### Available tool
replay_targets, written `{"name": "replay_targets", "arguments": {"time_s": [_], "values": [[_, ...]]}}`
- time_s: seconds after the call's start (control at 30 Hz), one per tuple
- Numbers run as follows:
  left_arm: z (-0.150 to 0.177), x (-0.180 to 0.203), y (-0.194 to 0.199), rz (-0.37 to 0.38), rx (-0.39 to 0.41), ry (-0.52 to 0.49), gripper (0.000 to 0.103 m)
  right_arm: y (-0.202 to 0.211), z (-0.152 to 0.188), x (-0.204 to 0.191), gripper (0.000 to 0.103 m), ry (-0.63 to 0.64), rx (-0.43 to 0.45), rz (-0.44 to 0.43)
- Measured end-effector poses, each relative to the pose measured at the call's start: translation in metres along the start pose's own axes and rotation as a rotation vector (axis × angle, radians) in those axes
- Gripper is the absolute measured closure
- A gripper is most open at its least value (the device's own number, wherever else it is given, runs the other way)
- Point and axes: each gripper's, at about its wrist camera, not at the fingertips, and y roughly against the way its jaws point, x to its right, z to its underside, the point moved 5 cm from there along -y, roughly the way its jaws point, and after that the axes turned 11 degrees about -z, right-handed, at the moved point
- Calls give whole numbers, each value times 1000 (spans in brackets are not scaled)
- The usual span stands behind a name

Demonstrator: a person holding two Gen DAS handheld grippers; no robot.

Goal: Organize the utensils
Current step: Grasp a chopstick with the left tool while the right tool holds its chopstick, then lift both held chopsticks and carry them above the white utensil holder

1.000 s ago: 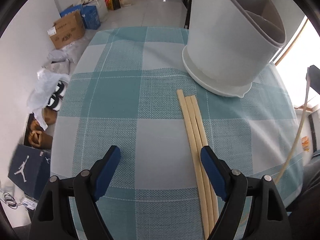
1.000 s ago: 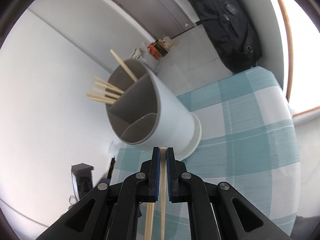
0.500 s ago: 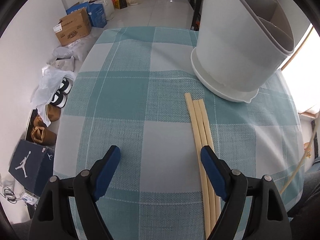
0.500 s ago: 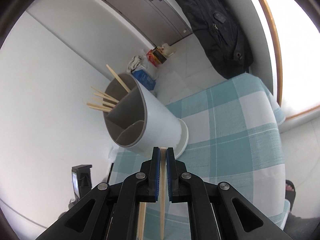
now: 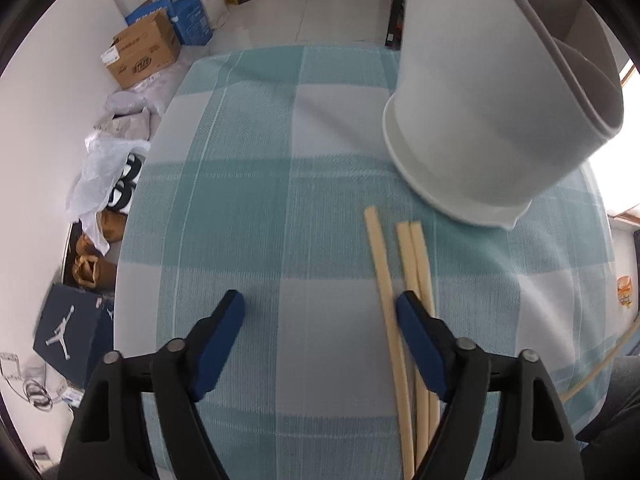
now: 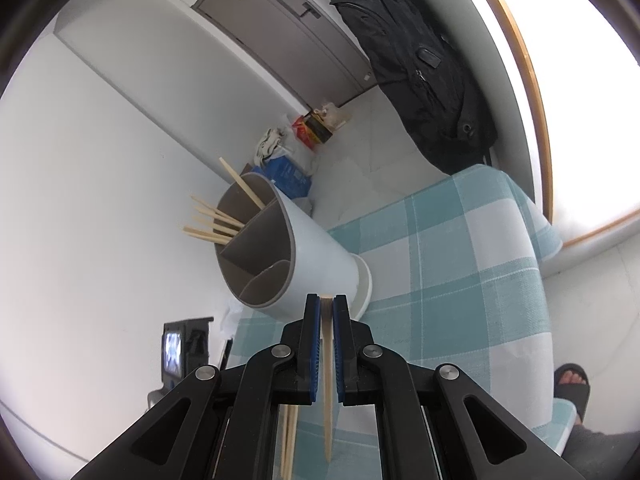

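Chopstick [image 6: 328, 360] (lower end hidden) in right tool [image 6: 327, 312]

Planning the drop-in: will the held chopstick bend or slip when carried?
Probably stiff: the chopstick stays straight in the shut right tongs. It looks thin, so likely light. Smooth flat sides might let it slide, though flat faces should stop rolling.

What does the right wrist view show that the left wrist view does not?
Only the right wrist view: the right gripper shut on one wooden chopstick, and wooden chopsticks standing in the holder's far compartment. Only the left wrist view: the open left gripper above three loose wooden chopsticks lying on the cloth. Both: the white round utensil holder and the teal checked tablecloth.
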Motion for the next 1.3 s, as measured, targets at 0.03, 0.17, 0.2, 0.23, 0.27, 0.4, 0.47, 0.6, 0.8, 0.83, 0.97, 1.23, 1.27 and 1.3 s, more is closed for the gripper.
{"name": "replay_targets", "arguments": {"time_s": [0.03,0.17,0.2,0.23,0.27,0.4,0.47,0.6,0.8,0.83,0.97,1.23,1.27,1.3], "values": [[-2,2,1,4,6,-12,40,1,0,0,98,0,1,-1],[-9,9,2,22,22,-37,62,2,-1,-3,98,8,3,-2],[-11,9,2,27,24,-35,63,1,0,-3,98,12,0,1],[-13,8,1,32,26,-31,66,1,0,-3,98,14,-1,3],[-15,7,1,36,30,-29,68,1,0,-3,98,13,-1,3],[-18,7,1,40,52,-33,80,1,0,-1,98,5,-4,2],[-17,9,2,46,64,-35,91,0,0,-1,98,0,-7,2],[-20,14,4,47,80,-37,97,0,-1,0,98,0,-9,5],[-21,14,8,25,112,-24,100,-3,0,-6,98,24,-8,15],[-21,13,10,25,123,-13,100,-4,1,-7,98,28,-8,16],[-21,6,28,54,185,10,100,-6,4,-12,98,48,-8,18],[-19,-4,67,78,321,62,100,-10,10,-21,98,82,-3,23],[-18,-5,71,84,331,71,100,-10,11,-22,98,92,0,25],[-18,-6,72,88,339,78,100,-9,12,-25,98,104,5,26]]}}
